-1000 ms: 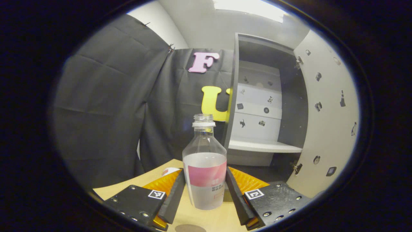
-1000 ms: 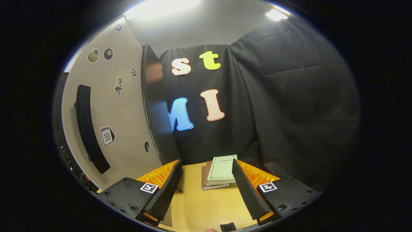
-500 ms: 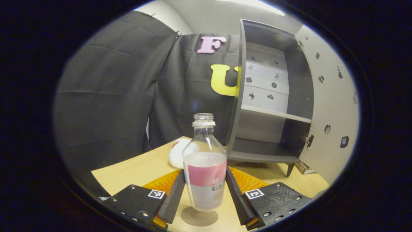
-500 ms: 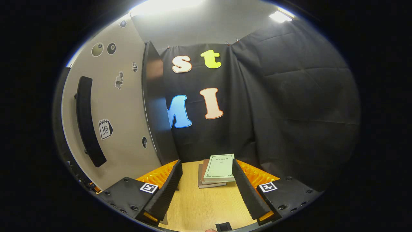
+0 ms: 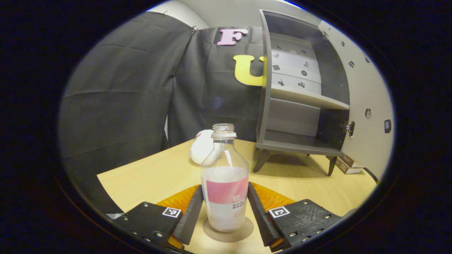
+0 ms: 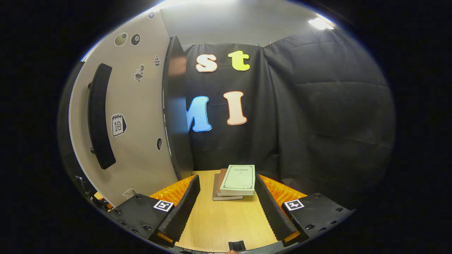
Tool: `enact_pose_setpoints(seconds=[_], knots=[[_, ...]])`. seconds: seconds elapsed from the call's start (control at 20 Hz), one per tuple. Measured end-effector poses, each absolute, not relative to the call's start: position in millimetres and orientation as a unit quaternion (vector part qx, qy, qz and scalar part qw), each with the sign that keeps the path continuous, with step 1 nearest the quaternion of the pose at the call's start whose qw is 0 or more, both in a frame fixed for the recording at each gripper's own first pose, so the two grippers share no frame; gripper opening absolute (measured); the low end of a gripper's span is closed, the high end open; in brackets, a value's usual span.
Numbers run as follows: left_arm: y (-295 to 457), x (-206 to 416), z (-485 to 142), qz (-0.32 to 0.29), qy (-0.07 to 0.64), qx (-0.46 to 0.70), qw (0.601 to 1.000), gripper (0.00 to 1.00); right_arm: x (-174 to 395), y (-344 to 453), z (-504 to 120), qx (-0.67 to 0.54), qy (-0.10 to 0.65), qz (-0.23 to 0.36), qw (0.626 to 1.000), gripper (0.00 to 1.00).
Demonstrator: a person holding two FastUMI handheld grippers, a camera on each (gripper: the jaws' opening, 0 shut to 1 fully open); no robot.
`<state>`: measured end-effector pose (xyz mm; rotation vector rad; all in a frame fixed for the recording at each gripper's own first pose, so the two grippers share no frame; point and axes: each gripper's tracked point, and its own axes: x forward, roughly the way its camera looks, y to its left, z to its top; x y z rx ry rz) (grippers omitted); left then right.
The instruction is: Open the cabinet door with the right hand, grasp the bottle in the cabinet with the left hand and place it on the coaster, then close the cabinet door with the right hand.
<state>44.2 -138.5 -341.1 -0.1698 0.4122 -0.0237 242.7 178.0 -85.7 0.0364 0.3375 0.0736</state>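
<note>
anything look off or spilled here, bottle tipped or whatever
Nothing spilled or tipped. The bottle stands upright on the coaster, still between the left gripper fingers. Its one oddity is the missing cap, with liquid inside. The cabinet door stands open, which fits the task.

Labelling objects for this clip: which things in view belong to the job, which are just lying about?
Job:
clear plastic bottle with pink label, held in the left gripper
round brown coaster under the bottle
grey cabinet
its open beige door with black bar handle
right gripper, open

Lying about:
stack of books
white plush thing
wooden table
</note>
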Motion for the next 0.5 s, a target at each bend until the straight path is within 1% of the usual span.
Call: enact_pose_setpoints(seconds=[0.1, 0.15, 0.25, 0.3, 0.35, 0.4, 0.45, 0.5], knots=[[-141, 46, -341, -0.009, 0.195, -0.078, 0.978, 0.75, 241, 181, -86, 0.019, 0.170, 0.038, 0.985, 0.98], [-145, 43, -341, -0.010, 0.195, -0.073, 0.978, 0.73, 241, 182, -86, 0.020, 0.170, 0.039, 0.984, 0.98], [-149, 40, -342, -0.012, 0.198, -0.065, 0.978, 0.73, 241, 184, -86, 0.022, 0.169, 0.040, 0.985, 0.98], [-150, 40, -342, -0.013, 0.200, -0.064, 0.978, 0.75, 241, 185, -86, 0.023, 0.169, 0.041, 0.984, 0.98], [-151, 38, -342, -0.014, 0.202, -0.066, 0.977, 0.75, 240, 187, -87, 0.024, 0.169, 0.043, 0.984, 0.98], [-151, 37, -343, -0.013, 0.205, -0.069, 0.976, 0.73, 240, 188, -87, 0.025, 0.169, 0.044, 0.984, 0.98], [-151, 34, -346, -0.013, 0.210, -0.070, 0.975, 0.76, 241, 189, -89, 0.027, 0.169, 0.045, 0.984, 0.98], [-150, 31, -346, -0.012, 0.212, -0.070, 0.975, 0.72, 241, 191, -89, 0.030, 0.169, 0.047, 0.984, 0.98]])
